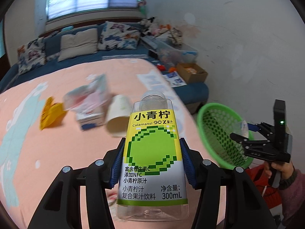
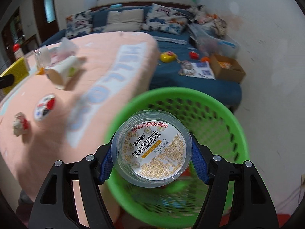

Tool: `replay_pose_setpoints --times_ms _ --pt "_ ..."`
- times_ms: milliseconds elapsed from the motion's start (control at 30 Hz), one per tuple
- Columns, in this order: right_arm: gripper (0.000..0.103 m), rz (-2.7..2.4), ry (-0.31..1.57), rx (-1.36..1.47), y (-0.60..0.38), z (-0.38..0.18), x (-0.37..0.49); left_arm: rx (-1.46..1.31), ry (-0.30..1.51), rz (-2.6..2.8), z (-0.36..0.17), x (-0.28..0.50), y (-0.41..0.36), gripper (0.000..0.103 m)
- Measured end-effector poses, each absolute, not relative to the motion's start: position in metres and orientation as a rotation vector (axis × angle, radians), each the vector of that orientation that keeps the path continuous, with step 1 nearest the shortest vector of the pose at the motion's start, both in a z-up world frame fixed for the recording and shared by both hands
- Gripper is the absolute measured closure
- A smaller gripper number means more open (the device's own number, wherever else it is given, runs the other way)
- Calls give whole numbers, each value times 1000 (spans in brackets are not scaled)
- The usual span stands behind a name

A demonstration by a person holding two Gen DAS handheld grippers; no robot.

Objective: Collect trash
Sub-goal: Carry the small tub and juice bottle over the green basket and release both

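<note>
My left gripper (image 1: 152, 160) is shut on an empty clear juice bottle (image 1: 152, 152) with a yellow-green label, held above the pink bedspread (image 1: 38, 152). My right gripper (image 2: 151, 157) is shut on a clear plastic cup (image 2: 152, 150) with a white printed lid, held over the open green mesh basket (image 2: 209, 114). The basket (image 1: 215, 126) and the right gripper (image 1: 246, 133) also show at the right of the left wrist view. More trash lies on the bed: a paper cup (image 1: 118, 116), a crumpled plastic bag on a carton (image 1: 89, 103), a yellow wrapper (image 1: 50, 115).
A round lid (image 2: 44, 107) and a small crumpled wrapper (image 2: 20, 126) lie on the bed. A blue sofa (image 2: 190, 76) with cushions, toys, papers and a cardboard box (image 2: 226, 68) stands behind. A white wall (image 2: 276, 76) is at the right.
</note>
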State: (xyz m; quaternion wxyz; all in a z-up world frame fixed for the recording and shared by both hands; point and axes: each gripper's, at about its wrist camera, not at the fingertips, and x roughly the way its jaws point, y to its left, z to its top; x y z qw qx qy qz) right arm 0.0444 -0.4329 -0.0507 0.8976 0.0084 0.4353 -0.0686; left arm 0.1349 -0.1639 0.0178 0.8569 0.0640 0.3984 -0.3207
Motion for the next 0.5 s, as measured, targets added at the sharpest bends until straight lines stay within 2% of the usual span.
replay_pose_setpoints --times_ms 200,333,500 --pt "31 -209 938 65 -466 -64 33 168 839 -759 18 128 -217 50" --pt "23 -242 941 77 -479 -69 27 180 855 -804 13 125 -245 50" --pt "22 -260 938 100 -491 -70 17 188 867 -847 6 121 -282 50"
